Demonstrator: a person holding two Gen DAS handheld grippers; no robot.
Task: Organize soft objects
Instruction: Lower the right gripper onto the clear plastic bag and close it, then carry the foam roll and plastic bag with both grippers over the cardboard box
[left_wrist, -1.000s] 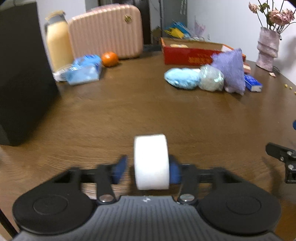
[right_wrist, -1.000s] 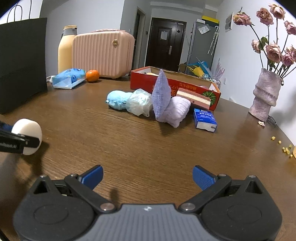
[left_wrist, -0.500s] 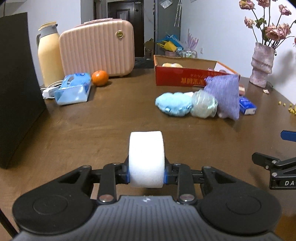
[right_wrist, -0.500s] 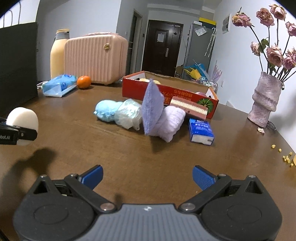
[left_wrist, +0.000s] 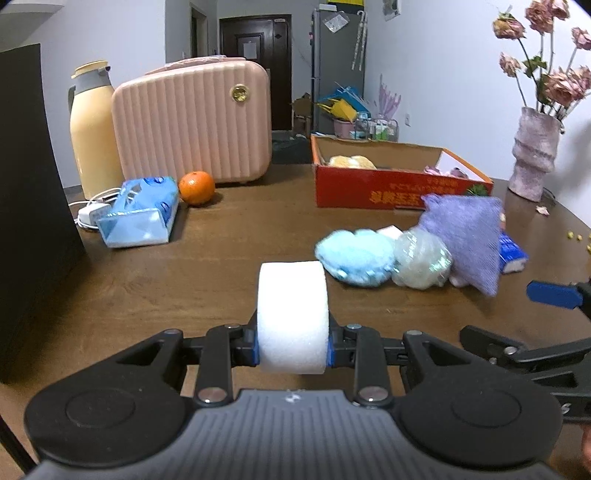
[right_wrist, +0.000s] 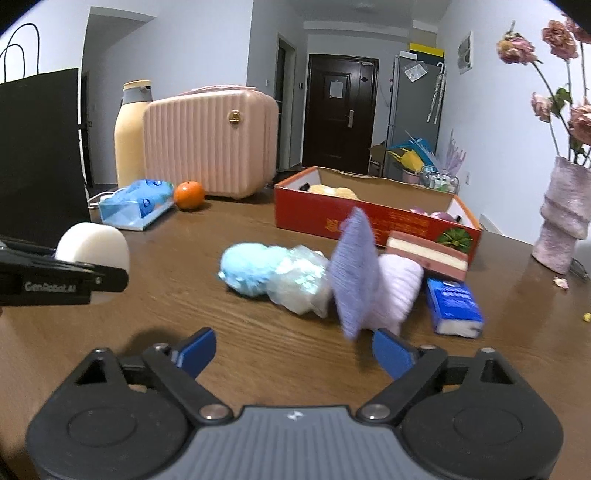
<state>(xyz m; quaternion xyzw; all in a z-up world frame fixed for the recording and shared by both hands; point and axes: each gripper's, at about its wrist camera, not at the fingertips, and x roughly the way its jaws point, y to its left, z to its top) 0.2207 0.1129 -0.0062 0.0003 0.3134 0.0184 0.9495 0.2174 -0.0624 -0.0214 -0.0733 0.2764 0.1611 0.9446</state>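
Observation:
My left gripper (left_wrist: 292, 350) is shut on a white foam disc (left_wrist: 291, 314) and holds it above the brown table (left_wrist: 207, 266); the disc also shows in the right wrist view (right_wrist: 92, 243). My right gripper (right_wrist: 293, 350) is open and empty, close to a row of soft things: a blue plush (right_wrist: 247, 267), a clear crinkly ball (right_wrist: 299, 280), a purple knitted pouch (right_wrist: 354, 277) and a pale lilac cloth (right_wrist: 399, 291). An open red cardboard box (right_wrist: 369, 221) stands behind them with soft items inside.
A pink suitcase (left_wrist: 192, 122), a cream flask (left_wrist: 94, 129), an orange (left_wrist: 196, 187) and a blue tissue pack (left_wrist: 138, 210) stand at the back left. A black bag (left_wrist: 26, 192) is at the left, a blue packet (right_wrist: 454, 304), a sponge block (right_wrist: 424, 254) and a flower vase (right_wrist: 565, 214) at the right.
The left gripper closed on the foam disc and lifted it. Both grippers moved forward, closer to the row of soft things.

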